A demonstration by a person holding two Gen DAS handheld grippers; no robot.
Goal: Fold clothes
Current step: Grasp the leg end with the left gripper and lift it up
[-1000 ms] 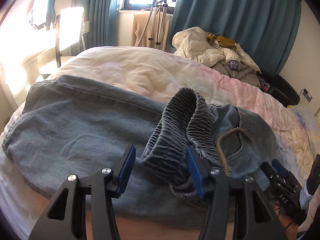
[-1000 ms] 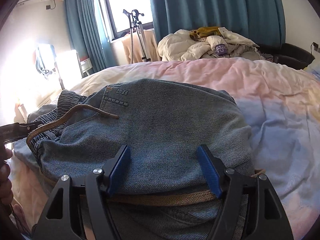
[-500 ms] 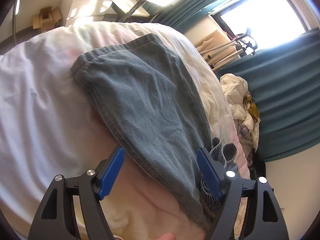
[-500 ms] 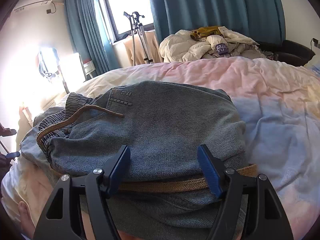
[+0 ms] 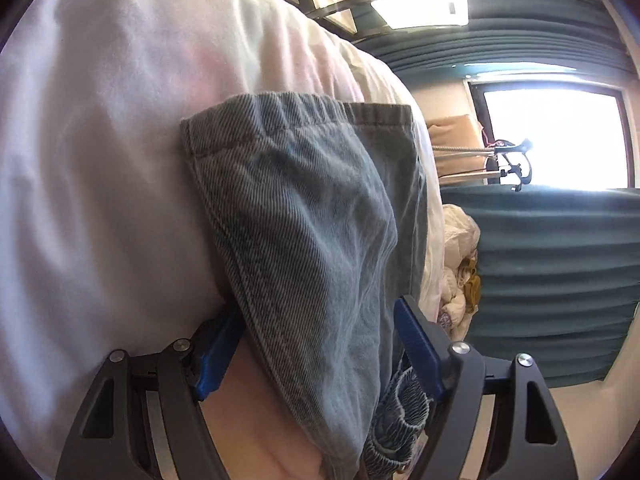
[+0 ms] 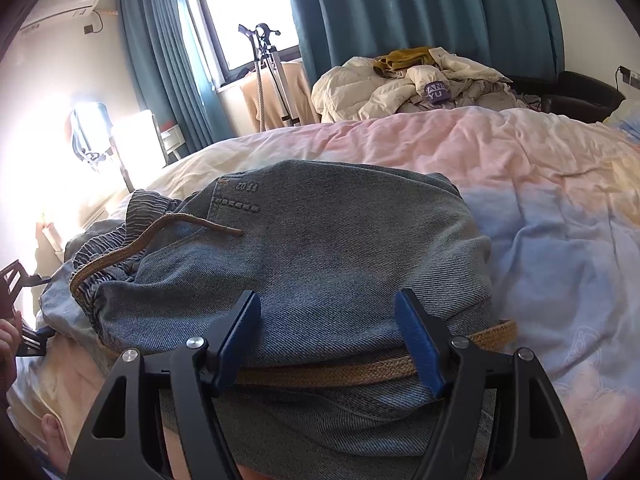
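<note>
Left tongs (image 5: 316, 344) released astride jeans (image 5: 312, 240) hem, right tongs (image 6: 332, 336) released over jeans, bed (image 6: 540, 184)

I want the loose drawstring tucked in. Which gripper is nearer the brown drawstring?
Right. The right gripper straddles the brown drawstring at the jeans' waist; the left gripper sits at a denim edge, no drawstring visible.

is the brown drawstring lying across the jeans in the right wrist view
Yes, the brown drawstring lies across the jeans, just in front of the right gripper.

A bed (image 6: 520, 168) with a pastel pink-and-blue quilt carries folded denim jeans (image 6: 320, 248), with their brown drawstring (image 6: 320, 376).
</note>
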